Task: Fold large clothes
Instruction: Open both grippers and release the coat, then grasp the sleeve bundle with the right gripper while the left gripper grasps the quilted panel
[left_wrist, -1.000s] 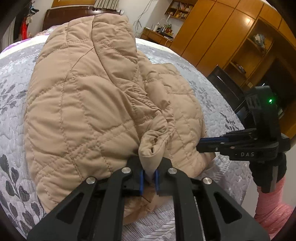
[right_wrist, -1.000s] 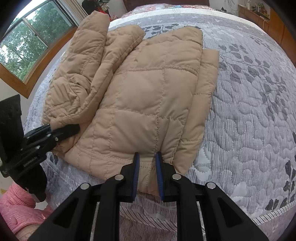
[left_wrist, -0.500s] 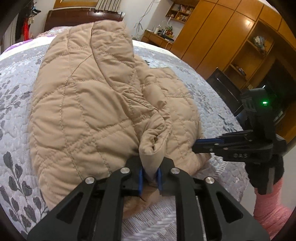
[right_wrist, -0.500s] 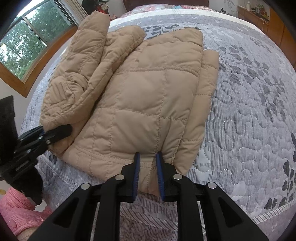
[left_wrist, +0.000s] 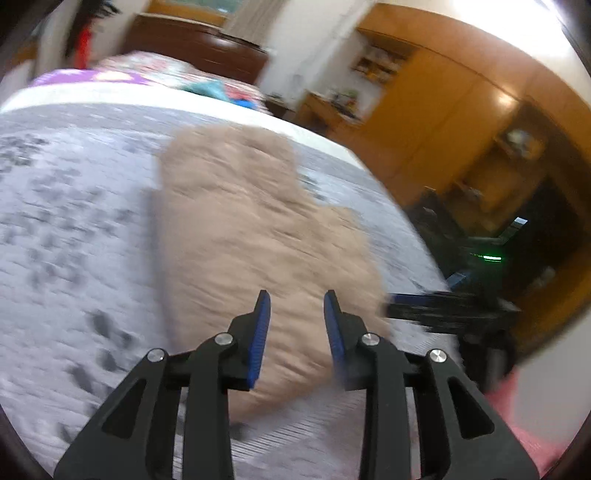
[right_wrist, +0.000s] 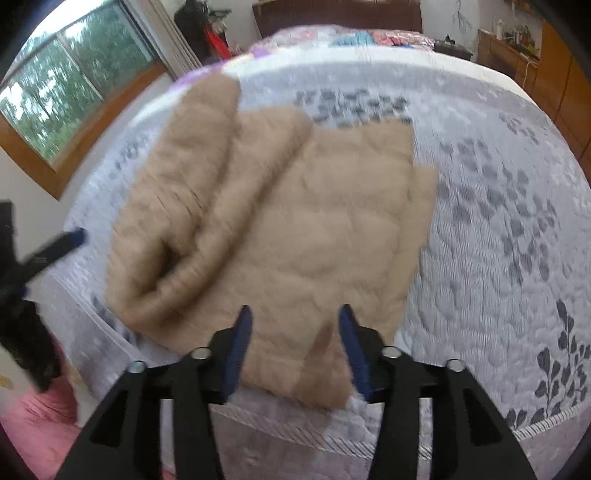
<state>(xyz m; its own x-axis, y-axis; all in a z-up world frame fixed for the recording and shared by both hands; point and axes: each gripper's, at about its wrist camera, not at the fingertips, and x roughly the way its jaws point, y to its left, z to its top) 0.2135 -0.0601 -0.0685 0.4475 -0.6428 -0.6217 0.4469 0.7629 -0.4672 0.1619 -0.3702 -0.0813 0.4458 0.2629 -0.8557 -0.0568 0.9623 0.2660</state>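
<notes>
A tan quilted jacket lies folded on the grey patterned bedspread, near the bed's front edge. Both views are blurred by motion. My right gripper hovers above the jacket's near hem, its jaws opening, with nothing pressed between the blue pads. In the left wrist view the same jacket lies below my left gripper, whose jaws are also opening and hold no cloth. The right gripper shows at the right of that view; the left gripper shows at the left edge of the right wrist view.
The bed's front edge runs just below both grippers. Wooden wardrobes stand to the right and a window to the left. Colourful bedding lies at the headboard end. A pink sleeve shows low left.
Both grippers have let go of the jacket, opened, and risen away from it. The jacket has dropped flat onto the bedspread.
</notes>
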